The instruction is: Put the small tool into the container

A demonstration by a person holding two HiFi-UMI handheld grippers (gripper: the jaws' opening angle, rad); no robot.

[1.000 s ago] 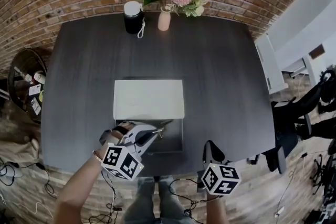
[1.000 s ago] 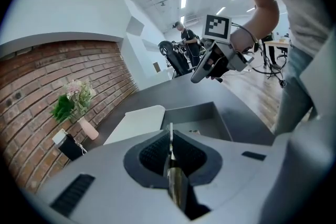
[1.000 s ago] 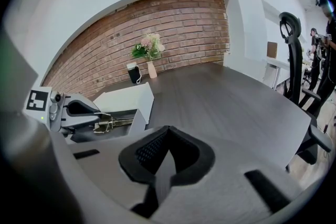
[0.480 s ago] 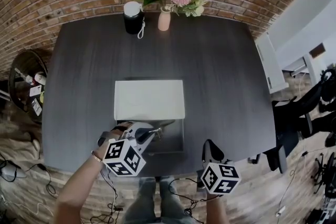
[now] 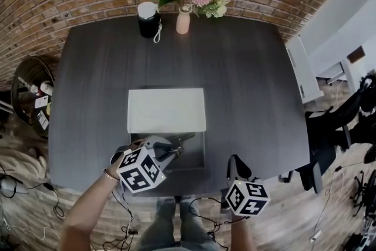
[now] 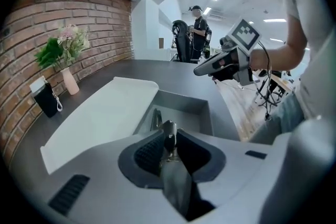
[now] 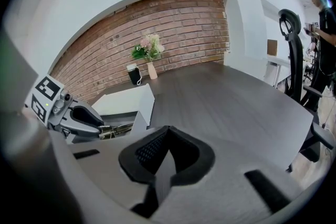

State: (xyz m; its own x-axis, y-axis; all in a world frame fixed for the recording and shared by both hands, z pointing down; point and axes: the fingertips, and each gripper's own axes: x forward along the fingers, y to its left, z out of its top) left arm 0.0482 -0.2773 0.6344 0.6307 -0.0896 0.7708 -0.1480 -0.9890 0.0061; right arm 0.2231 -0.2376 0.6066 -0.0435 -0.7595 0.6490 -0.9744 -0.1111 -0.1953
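Note:
The grey container (image 5: 192,157) stands open near the table's front edge, its pale lid (image 5: 166,110) folded back. My left gripper (image 5: 171,153) hangs over the container's left part. Its jaws have just been opening and now stand slightly apart, with the small metal tool (image 6: 168,135) still between the pads. The tool (image 5: 181,142) points over the tray; from the right gripper view it (image 7: 114,130) sticks out level. My right gripper (image 5: 234,165) rests right of the container, shut and empty (image 7: 167,139).
At the table's far edge stand a pink vase of flowers (image 5: 184,20) and a black canister with a white top (image 5: 148,19). A bin (image 5: 29,91) sits on the floor to the left, and office chairs (image 5: 352,120) to the right. A person (image 6: 198,23) stands far off.
My left gripper has rolled, its marker cube turning, and has shifted slightly over the container. Its jaws have spread around the tool. The right gripper has stayed put.

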